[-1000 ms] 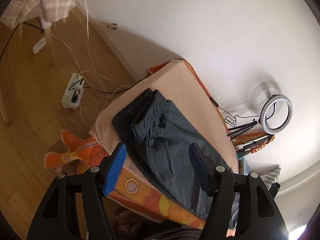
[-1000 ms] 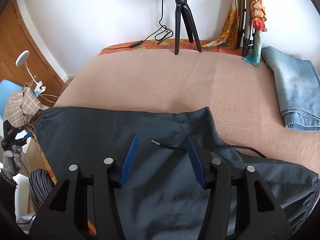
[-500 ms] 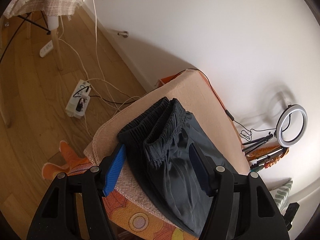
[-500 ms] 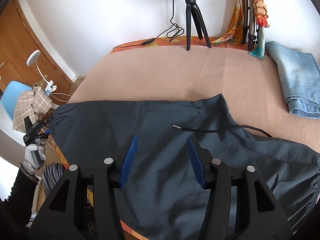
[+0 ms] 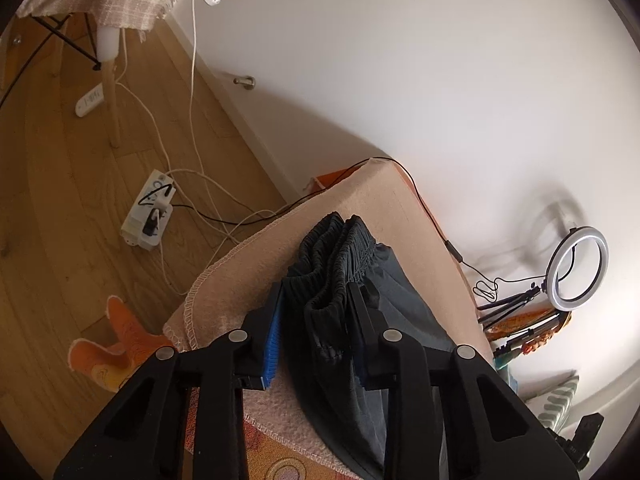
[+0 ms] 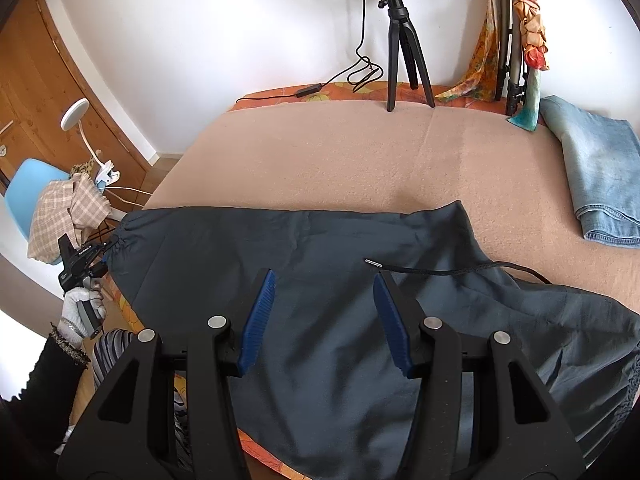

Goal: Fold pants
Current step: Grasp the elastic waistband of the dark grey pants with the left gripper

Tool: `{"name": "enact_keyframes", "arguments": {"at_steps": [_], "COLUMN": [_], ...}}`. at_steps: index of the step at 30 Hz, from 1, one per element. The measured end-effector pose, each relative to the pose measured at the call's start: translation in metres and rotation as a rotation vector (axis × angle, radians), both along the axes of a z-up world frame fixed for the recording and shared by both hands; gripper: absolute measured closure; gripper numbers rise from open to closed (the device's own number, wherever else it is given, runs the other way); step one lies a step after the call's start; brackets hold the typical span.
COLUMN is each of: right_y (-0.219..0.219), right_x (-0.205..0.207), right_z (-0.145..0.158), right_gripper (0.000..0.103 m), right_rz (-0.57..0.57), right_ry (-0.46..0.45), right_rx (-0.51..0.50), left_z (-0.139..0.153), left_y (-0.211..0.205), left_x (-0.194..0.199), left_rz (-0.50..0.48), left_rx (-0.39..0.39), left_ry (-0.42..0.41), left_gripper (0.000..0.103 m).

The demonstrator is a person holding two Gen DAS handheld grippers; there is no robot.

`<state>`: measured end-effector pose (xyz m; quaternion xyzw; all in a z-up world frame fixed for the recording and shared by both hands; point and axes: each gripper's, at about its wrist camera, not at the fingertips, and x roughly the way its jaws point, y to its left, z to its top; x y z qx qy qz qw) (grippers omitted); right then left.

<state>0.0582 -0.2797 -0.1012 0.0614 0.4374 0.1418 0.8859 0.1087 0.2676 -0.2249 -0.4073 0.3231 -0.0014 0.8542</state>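
- Pants (image 6: 320, 280), dark grey, lay spread across the near part of a bed (image 6: 360, 152) covered by a beige blanket, reaching from its left edge toward the right.
- Their gathered elastic end (image 5: 332, 264) sat bunched at the bed's left edge.
- Left gripper (image 5: 316, 320) had its fingers narrowed around that bunched end, cloth filling the gap between the blue pads (image 5: 272, 340); the same gripper showed small at the left edge in the right view (image 6: 102, 258), held by a gloved hand (image 6: 80, 308).
- Right gripper (image 6: 324, 316) hung over the middle of the pants with its fingers wide apart and nothing between them.
- Black drawstring (image 6: 440, 270) lay loose on the cloth just beyond the right fingertip.
- Folded jeans (image 6: 596, 168) rested at the bed's far right corner, well apart from the pants.
- Tripod (image 6: 404, 48) stood at the far edge.
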Motion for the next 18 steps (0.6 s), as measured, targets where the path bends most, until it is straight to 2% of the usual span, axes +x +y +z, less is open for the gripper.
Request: {"name": "enact_keyframes", "arguments": {"at_steps": [3,9,14,18], "right_y": [0.001,0.007,0.022,0.039], "right_x": [-0.001,-0.002,0.001,0.009], "right_z": [0.001,-0.001,-0.008,-0.017], "right_gripper": [0.049,0.049,0.049,0.049], "right_rz": [0.0,0.012,0.049,0.088], "right_ry": [0.002,0.015,0.035,0.075], "right_rx": [0.006,0.032,0.062,0.133], "left_z": [0.007,0.036,0.068,0.086], "left_y": [-0.006,-0.032,-0.073,-0.119], "left_x": [-0.001,0.001,0.003,0.005], "left_rz": [-0.004,-0.048,-0.165,-0.294], "left_rx": [0.053,0.227,0.378,0.459], "left_ry": [-0.027,-0.079,-0.152,-0.194], "left_gripper": [0.082,0.083,0.083,0.083]}}
